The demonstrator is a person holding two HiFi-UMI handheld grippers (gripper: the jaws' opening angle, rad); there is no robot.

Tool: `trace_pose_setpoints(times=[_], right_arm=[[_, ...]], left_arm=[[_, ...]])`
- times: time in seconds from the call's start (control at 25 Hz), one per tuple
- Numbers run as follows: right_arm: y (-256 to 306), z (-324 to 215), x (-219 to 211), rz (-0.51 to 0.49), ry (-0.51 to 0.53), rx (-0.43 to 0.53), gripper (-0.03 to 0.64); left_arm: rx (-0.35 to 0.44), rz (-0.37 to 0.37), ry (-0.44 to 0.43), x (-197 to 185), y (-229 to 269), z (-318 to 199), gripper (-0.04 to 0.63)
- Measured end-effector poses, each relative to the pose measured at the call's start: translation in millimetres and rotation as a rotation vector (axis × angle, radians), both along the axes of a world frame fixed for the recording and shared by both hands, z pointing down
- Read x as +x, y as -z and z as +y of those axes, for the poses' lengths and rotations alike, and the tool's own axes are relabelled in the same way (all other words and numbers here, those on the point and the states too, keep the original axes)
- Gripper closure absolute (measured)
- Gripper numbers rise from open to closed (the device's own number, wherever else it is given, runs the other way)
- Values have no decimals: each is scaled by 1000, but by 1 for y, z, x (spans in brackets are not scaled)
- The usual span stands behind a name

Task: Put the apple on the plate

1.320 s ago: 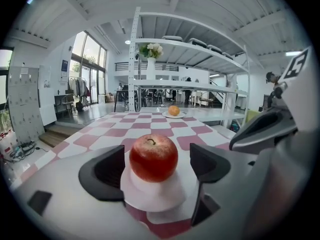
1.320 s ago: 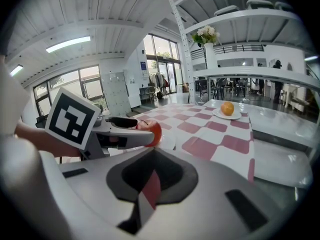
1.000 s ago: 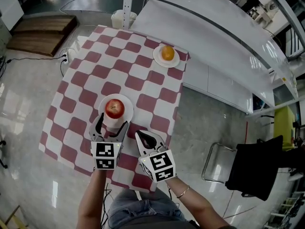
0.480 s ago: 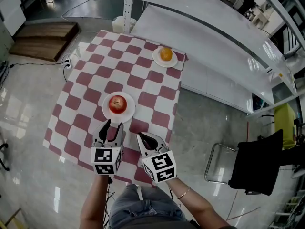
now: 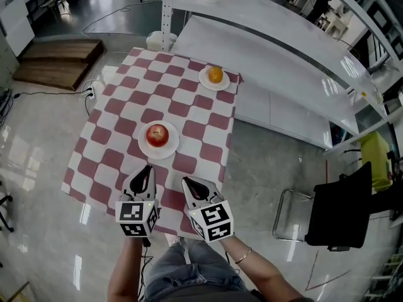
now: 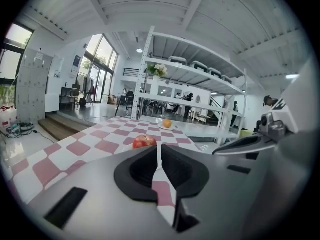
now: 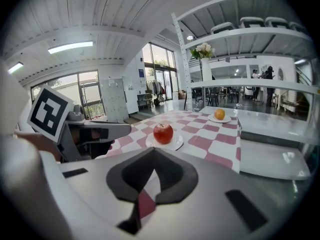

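Surface [image 5: 119,106]: checkered cloth, fills the centre of the head view. Only two plates on it.

Left gripper [image 5: 147,170] and right gripper [image 5: 187,182] sit at the lower edge of the surface, near each other and well apart from the fruit. Left jaws are clenched with nothing between them. Right jaws are clenched too and also empty.

Plate [image 5: 170,150] is mid-frame, just above the left gripper. Apple [image 5: 157,134] sits upright in its centre with nothing touching it.

Far plate [image 5: 206,82] at the upper right corner of the surface carries an orange [image 5: 215,74]; not part of the job.

Judgement: the placing looks done, with the apple on the plate and released. Nothing left beyond backing the grippers away.
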State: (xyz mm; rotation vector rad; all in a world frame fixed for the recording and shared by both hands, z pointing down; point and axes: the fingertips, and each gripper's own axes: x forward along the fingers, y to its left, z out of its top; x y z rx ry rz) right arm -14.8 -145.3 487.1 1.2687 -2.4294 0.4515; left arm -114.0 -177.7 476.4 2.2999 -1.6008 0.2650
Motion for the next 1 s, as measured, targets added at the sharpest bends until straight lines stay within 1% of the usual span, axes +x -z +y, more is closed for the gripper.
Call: trace_pose_setpoints(times=[0.2,0.4,0.64,0.84,1.0], right_arm=[[11,12,-3,-11,-12,28,606],[24,21,-8,-23,-13,60,606],[40,34,-13,-40,-5,100,607],[51,45,-17,-46,8,133,607],[57,55,-17,-56,6,158,607]], left_arm=[[15,21,-20,-3,14,16,569],[16,25,-37,-9,24,31,574],[21,46,-20,-22,35,52,577],[30,41,-9,-30,43,68,577],[38,52,1,-34,46,82,577]])
